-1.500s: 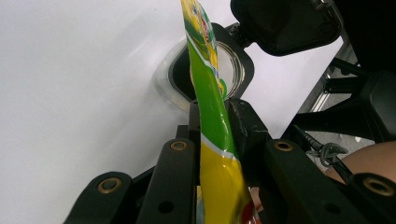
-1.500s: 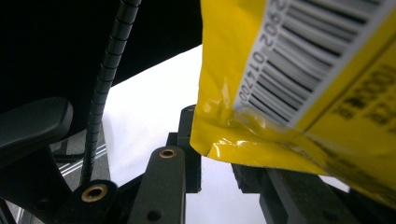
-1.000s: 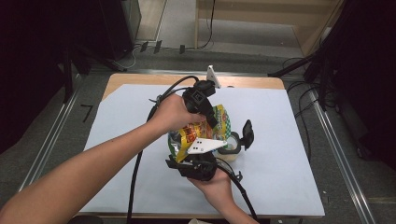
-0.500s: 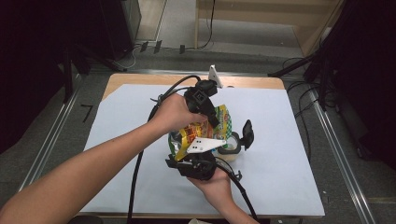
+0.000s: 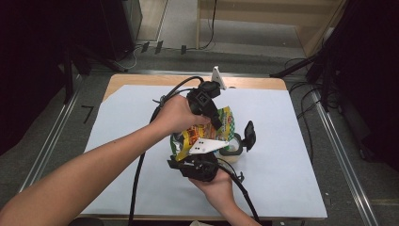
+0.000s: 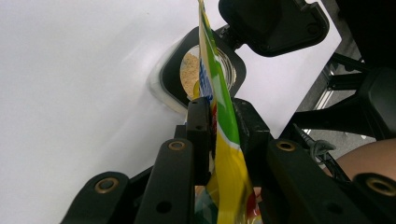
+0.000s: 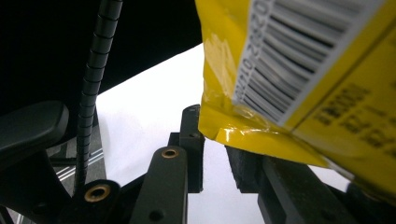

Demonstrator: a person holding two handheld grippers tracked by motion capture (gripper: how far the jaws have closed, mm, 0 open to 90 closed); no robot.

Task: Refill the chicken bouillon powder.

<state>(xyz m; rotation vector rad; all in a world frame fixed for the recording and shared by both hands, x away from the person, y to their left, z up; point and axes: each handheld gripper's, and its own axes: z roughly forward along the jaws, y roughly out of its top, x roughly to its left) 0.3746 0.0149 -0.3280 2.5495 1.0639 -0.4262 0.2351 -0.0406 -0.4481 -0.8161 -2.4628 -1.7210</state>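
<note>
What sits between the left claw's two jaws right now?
In the left gripper view, the yellow-green snack bag is pinched in the left claw.

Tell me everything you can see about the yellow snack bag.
The bag is a glossy, crinkled foil-like pouch, yellow with green and red print and a barcode on one face. It is held above the white table cover over an open jar of tan crumbs. The left hand-held gripper pinches one edge. The right hand-held gripper grips a yellow corner.
</note>
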